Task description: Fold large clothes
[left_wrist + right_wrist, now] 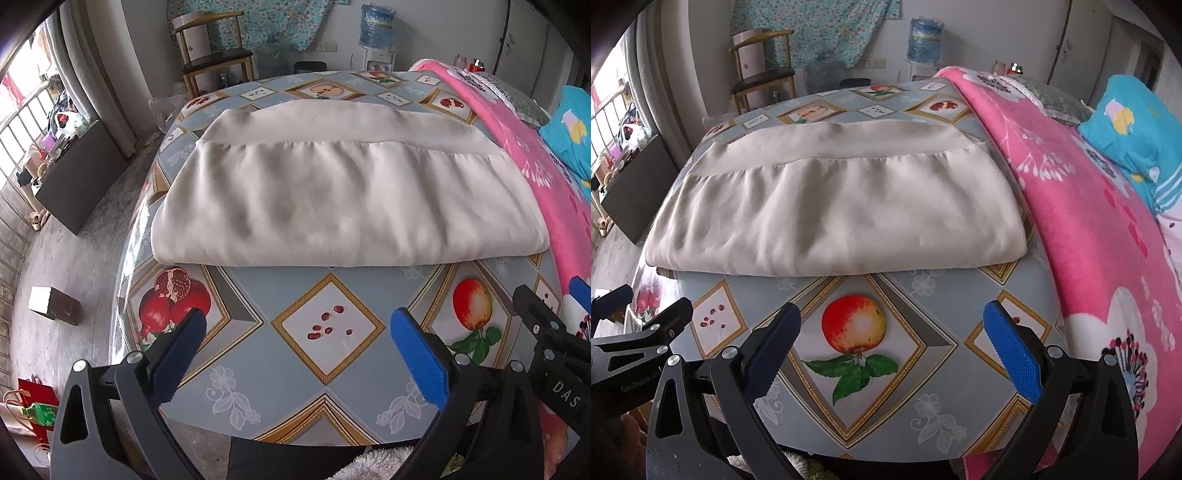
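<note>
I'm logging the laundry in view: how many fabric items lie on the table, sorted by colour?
Beige: 1, the folded cloth
Pink: 1, the blanket
Blue: 1, the pillow on the blanket
Grey: 1, the mat on the blanket
Total: 4

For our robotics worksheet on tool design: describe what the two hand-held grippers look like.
Both match. The left gripper and the right gripper each have a black frame with silver rivets and triangular cut-outs, and two fingers faced with blue, textured, saw-edged pads. White lettering marks the frames. No cables or sleeves show.
</note>
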### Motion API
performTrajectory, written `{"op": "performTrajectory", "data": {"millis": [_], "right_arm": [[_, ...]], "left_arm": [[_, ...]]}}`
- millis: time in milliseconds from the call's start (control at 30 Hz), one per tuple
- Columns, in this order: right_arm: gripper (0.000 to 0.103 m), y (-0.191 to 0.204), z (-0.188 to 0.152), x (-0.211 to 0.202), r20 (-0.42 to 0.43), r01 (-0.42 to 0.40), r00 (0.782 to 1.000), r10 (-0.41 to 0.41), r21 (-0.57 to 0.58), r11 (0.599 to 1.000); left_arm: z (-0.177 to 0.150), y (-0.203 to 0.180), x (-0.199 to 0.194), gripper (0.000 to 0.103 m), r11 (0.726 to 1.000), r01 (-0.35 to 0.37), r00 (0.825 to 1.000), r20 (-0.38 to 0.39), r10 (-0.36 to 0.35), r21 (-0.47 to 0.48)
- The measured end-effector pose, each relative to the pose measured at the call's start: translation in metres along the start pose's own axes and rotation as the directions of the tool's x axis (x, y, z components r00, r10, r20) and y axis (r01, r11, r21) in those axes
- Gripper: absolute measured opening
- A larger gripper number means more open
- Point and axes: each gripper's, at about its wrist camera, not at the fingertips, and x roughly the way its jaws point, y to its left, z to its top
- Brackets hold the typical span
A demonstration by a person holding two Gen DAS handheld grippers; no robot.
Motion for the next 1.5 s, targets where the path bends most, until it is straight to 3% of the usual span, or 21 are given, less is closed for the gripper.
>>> {"op": "performTrajectory", "data": {"millis": [1500], "right_arm": [[0.096,0.0032,0.0000,0.0019,-0.013,-0.012,1.000,0.012,-0.012,1.000]], "left_arm": [[-0.0027,0.0047,0.0073,0.098,1.000,0.005,1.000,-0.029,-0.006,-0.019]]}}
